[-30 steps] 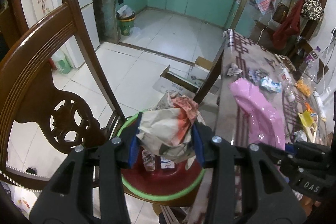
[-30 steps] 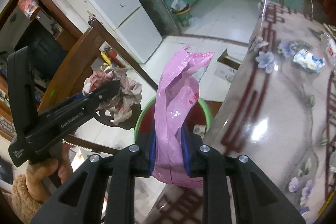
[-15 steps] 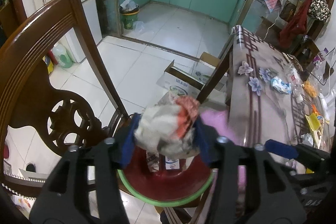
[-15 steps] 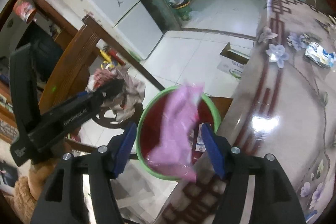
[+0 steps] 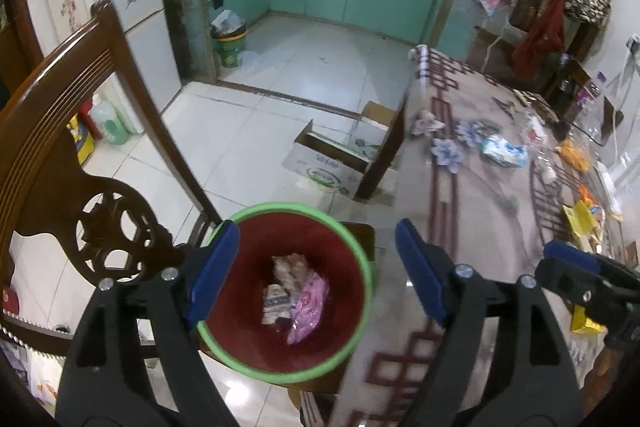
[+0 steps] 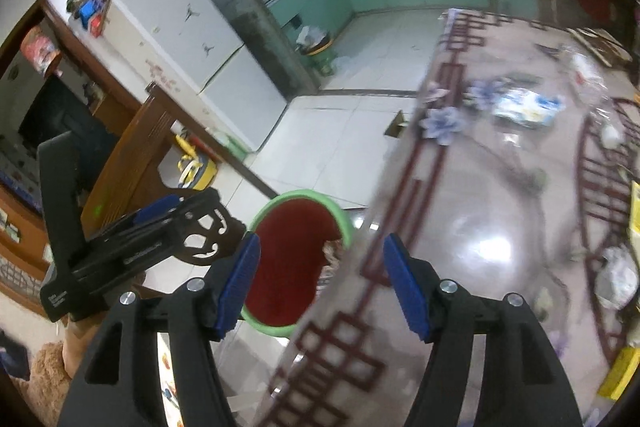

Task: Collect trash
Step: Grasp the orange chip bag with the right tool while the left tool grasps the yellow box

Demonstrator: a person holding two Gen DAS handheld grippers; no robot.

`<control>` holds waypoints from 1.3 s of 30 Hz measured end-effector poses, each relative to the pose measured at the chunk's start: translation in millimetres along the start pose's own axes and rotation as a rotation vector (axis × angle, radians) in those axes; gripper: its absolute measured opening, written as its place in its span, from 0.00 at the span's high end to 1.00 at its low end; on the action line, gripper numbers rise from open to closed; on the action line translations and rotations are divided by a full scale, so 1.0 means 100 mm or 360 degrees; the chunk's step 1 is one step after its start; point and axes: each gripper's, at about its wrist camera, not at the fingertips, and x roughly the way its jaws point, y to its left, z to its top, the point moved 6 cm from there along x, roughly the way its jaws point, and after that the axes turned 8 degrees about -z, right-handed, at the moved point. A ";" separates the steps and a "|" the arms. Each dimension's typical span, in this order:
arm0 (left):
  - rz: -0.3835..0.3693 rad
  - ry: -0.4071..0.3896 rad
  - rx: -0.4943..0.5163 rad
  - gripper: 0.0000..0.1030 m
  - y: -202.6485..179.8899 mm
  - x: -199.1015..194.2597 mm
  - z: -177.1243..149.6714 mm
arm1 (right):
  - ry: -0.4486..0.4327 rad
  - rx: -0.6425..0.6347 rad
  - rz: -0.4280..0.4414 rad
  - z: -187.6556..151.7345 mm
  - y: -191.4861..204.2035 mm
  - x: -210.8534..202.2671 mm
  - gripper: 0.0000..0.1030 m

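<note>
Trash [image 5: 294, 293] lies in the red bin [image 5: 362, 283], pink bag [image 5: 308, 305] at 3 o'clock of the papers. Left tongs [image 5: 316, 265] gape wide above it, holding nothing. Right tongs [image 6: 320, 269] are wide and empty too.

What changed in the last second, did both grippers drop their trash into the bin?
Yes. The left gripper let go of the crumpled paper wad and the right gripper released the pink plastic bag; both now lie in the red bin. Both sets of jaws opened wide. The bin, chair and blue-white wrapper on the table stayed put.

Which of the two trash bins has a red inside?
The green-rimmed bin on the chair, below the left tool; the far kitchen bin is green outside and stuffed.
</note>
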 end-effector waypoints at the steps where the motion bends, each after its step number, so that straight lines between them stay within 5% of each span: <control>1: -0.0010 -0.0004 0.0010 0.25 -0.12 -0.01 -0.02 | -0.0007 0.0024 -0.0014 -0.02 -0.12 -0.07 0.39; 7: -0.0084 -0.0016 0.0061 0.25 -0.77 -0.02 -0.11 | -0.0041 0.0117 -0.0105 -0.15 -0.78 -0.43 0.39; 17: -0.0246 0.0042 0.0230 0.25 -2.22 0.13 -0.43 | -0.0139 0.0464 -0.0399 -0.39 -2.71 -1.23 0.39; 25: -0.0301 0.0072 0.0303 0.25 -2.96 0.26 -0.53 | -0.0209 0.0839 -0.0592 -0.07 -4.07 -1.33 0.37; 34: -0.0319 0.0121 0.0445 0.25 -3.51 0.49 -0.41 | 0.0068 0.1211 -0.0335 -0.02 -4.64 -0.55 0.37; 39: -0.0372 0.0194 0.0502 0.25 -3.72 0.77 -0.32 | 0.0044 0.1137 -0.0231 0.07 -4.57 -0.46 0.44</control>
